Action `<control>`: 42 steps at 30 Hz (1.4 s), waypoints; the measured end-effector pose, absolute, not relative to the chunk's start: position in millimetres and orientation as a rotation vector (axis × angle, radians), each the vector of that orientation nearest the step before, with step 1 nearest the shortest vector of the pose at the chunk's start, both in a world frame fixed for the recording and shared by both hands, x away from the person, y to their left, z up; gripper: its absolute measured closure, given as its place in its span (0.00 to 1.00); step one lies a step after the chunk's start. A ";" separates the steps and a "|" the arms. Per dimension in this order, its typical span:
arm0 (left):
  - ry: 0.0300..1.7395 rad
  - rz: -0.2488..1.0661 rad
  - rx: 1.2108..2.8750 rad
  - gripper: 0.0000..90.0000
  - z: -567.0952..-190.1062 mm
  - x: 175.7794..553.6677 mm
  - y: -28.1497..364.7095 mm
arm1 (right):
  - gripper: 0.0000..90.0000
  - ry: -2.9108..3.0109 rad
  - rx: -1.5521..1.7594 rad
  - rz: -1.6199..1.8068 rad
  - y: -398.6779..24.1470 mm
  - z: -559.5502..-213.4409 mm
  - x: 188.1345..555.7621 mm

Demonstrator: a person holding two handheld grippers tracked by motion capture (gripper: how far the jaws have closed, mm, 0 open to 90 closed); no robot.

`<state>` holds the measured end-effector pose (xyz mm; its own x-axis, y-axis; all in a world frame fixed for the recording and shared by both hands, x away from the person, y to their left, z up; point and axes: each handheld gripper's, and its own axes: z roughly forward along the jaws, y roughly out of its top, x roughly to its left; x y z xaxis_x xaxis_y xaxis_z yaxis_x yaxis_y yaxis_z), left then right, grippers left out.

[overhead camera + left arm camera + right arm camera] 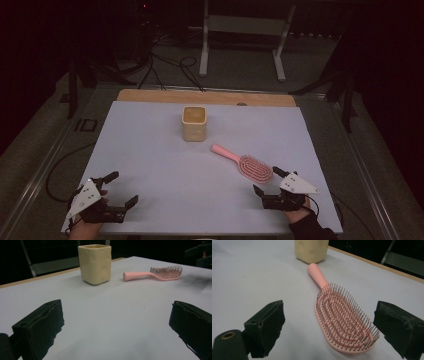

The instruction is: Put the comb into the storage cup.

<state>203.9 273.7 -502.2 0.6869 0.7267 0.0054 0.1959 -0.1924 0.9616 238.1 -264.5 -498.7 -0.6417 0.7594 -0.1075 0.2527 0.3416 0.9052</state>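
Note:
A pink hairbrush point(244, 162) lies bristles up on the white sheet point(160, 150), its handle pointing toward a cream square cup point(194, 123) that stands upright farther back. My right gripper point(266, 181) rests at the front right, open, just short of the brush head. In the right gripper view the brush point(342, 317) lies ahead between the two black jaws, untouched, with the cup point(311, 250) beyond. My left gripper point(121, 189) sits at the front left, open and empty. From the left gripper view the cup point(95, 263) and brush point(160, 274) are far ahead.
The white sheet covers a wooden table whose bare edge point(205, 97) shows at the back. A white metal frame point(245, 40) and cables point(170, 65) lie on the floor beyond. Bare sheet spreads between the two grippers.

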 end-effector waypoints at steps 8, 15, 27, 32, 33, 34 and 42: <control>0.746 0.557 1.729 0.00 -502.7 202.8 275.1 | 0.11 2.077 0.862 1.264 -262.3 -491.7 236.1; 0.761 0.566 1.723 0.00 -502.5 201.9 276.1 | 0.11 2.074 0.881 1.254 -259.4 -476.7 233.6; 0.761 0.558 1.720 0.00 -502.5 200.8 274.8 | 0.11 2.062 0.881 1.223 -254.3 -444.5 234.8; 0.758 0.551 1.725 0.00 -502.9 201.3 273.7 | 0.11 2.042 0.884 1.226 -255.7 -428.6 242.7; 0.757 0.550 1.725 0.00 -502.9 201.3 273.6 | 0.11 2.036 0.882 1.228 -256.3 -425.7 244.5; 0.757 0.551 1.726 0.00 -502.8 201.1 273.5 | 0.11 2.029 0.882 1.235 -256.3 -422.9 246.2; 0.762 0.546 1.728 0.00 -502.8 201.4 273.2 | 0.11 2.023 0.813 1.256 -245.3 -403.3 256.4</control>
<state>201.4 273.2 -502.8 0.6852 0.7281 -0.0200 0.2155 -0.1764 0.9604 256.4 -245.3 -403.3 -0.6216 0.7627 -0.1783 0.1785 0.3596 0.9159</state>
